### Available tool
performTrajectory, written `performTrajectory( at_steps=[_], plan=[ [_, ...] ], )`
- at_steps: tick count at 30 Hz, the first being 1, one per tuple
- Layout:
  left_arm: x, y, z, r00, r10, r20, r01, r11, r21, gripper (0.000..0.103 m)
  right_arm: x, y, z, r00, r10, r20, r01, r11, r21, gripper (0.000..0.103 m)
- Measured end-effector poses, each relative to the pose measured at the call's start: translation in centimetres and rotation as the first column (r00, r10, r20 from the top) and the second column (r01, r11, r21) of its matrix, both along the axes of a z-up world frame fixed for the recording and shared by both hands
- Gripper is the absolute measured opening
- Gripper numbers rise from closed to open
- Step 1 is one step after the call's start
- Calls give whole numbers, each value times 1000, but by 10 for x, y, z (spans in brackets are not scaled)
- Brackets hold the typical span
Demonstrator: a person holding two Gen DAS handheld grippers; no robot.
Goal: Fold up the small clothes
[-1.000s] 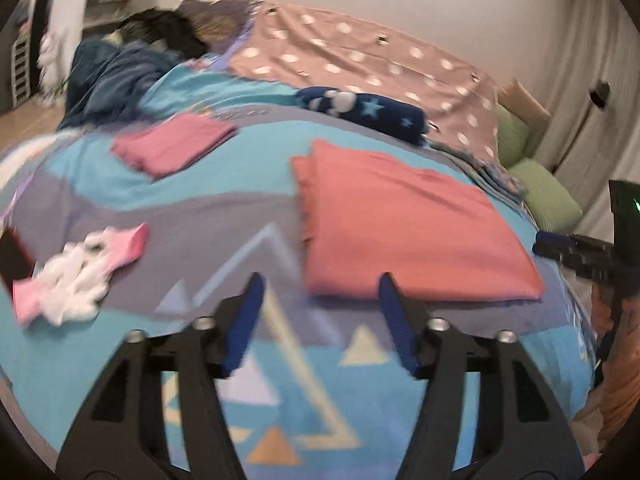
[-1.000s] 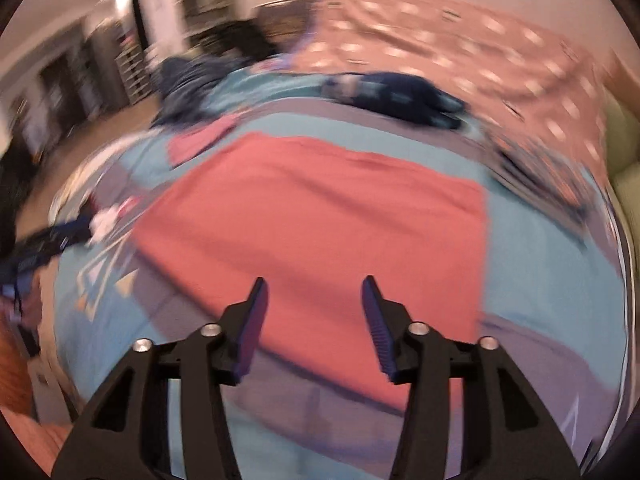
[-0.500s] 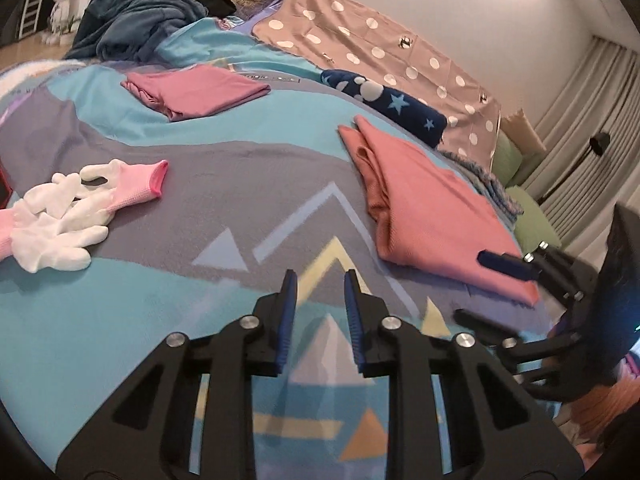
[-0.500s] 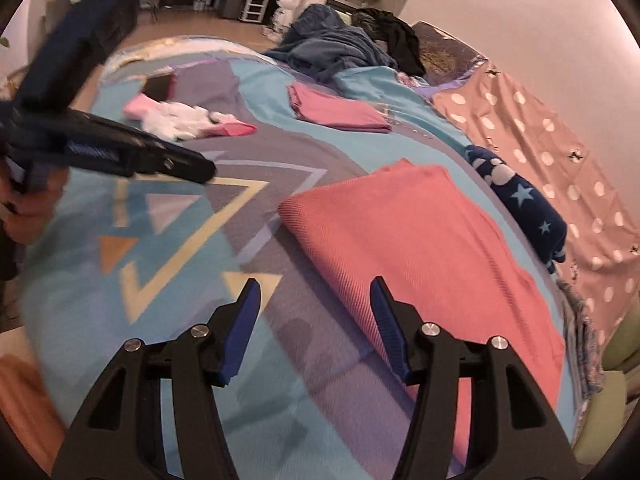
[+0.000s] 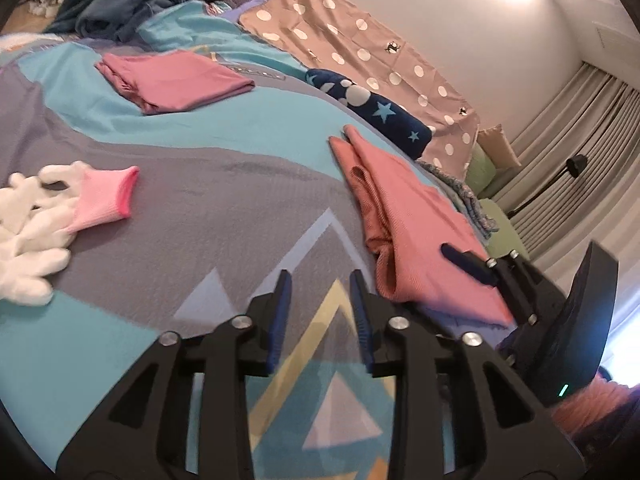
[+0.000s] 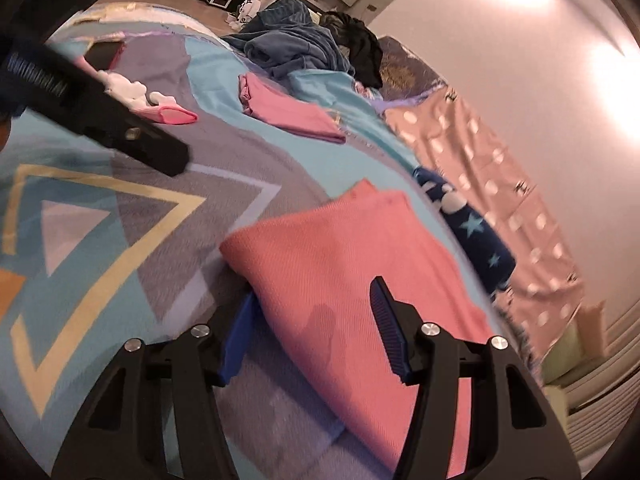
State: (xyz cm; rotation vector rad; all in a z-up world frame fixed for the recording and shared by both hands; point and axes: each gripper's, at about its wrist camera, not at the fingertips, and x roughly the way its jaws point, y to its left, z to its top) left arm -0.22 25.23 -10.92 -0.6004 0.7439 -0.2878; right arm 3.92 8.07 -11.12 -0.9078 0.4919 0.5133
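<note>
Both tools had come down toward the bed since the earlier frames, and the right one had rolled onto its side by the near edge of the salmon-pink folded garment (image 6: 340, 280).

Right tool (image 6: 316, 332): jaws closing, one finger low beside the garment's near fold, the other above the cloth. Pads not yet pressing, as far as could be told.

Left tool (image 5: 320, 312): jaws parting again, nothing between them, hovering over the patterned bedspread (image 5: 200, 200) just beside the garment's near corner.

Risks, as judged: the right jaws might bite only the top layer and peel the fold open, or catch the bedspread along with it. Left tool, with nothing gripped, could let that corner drag and skew the fold.

Left view showed the garment's layered side edge and, farther off, the white-and-pink gloves (image 5: 60, 224). Right view alone showed cloth between its own fingers. Beyond lay a folded pink garment (image 5: 176, 80) and a navy star-print item (image 5: 372, 108).
</note>
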Motion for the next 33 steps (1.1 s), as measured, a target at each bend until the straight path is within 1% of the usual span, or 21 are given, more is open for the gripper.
performTrajectory(
  at_steps=[2,4,7,9,12,13,15,16,17,19,21,22,24,26,27,28,29,30,31,32,33],
  plan=[
    [16,1,5,999,-32,19,32,999,-22,44,2,6,-1,1000,17,-11,-17,1000,-8,38],
    [43,0,9,998,-64,13,65,997,-47,49,4,10,-4,999,32,-33,-32,999,-9,15],
    [93,-6,11,989,-148,-19,144,981,-133,49,8,12,-2,998,40,-38,-40,999,0,5],
    [125,-15,8,978,-202,-54,191,968,-162,49,9,7,4,998,46,-47,-44,998,38,5],
    [173,-28,-2,966,-214,-147,195,972,-130,51,14,3,11,996,43,-79,-36,996,79,5],
    [189,-30,-5,964,-221,-151,201,970,-134,50,15,3,10,996,43,-83,-36,996,81,5],
    [207,-30,-6,965,-207,-160,188,974,-130,25,16,4,9,996,43,-82,-36,996,77,5],
    [218,-32,-8,962,-210,-174,190,974,-127,3,15,5,8,996,43,-81,-37,996,76,5],
    [223,-33,-9,961,-208,-179,188,974,-125,3,16,4,8,996,43,-83,-37,996,78,5],
    [228,-38,-1,972,-182,-146,172,982,-83,3,17,3,10,993,40,-107,-30,995,98,4],
    [227,-42,6,980,-174,-99,171,985,-36,3,21,0,19,981,30,-190,5,983,182,4],
    [226,-44,3,983,-163,-89,164,986,-5,3,22,0,17,975,20,-220,23,981,195,4],
    [226,-40,-12,983,-145,-116,143,989,-24,3,24,5,2,970,8,-243,30,988,151,4],
    [222,-30,-16,985,-139,-100,128,986,-105,4,25,3,6,968,10,-251,34,985,170,4],
    [220,-25,-14,986,-137,-96,126,985,-121,4,27,0,10,965,12,-263,42,980,195,5],
    [217,-22,-12,988,-122,-94,112,988,-104,5,30,-3,13,960,11,-279,52,975,217,6],
    [215,-22,-10,990,-107,-92,100,991,-85,10,30,-6,14,956,6,-293,64,972,228,6],
    [213,-21,-9,991,-100,-90,93,993,-78,14,30,-9,15,950,-2,-312,78,970,232,11],
    [211,-21,-9,990,-113,-89,105,990,-92,27,26,-11,16,948,-9,-319,87,969,229,21],
    [209,-21,-10,987,-134,-89,123,986,-116,39,24,-13,17,950,-14,-311,88,971,224,25],
    [207,-22,-10,985,-151,-84,139,981,-132,42,20,-15,17,958,-18,-286,81,975,209,29]
  ],
)
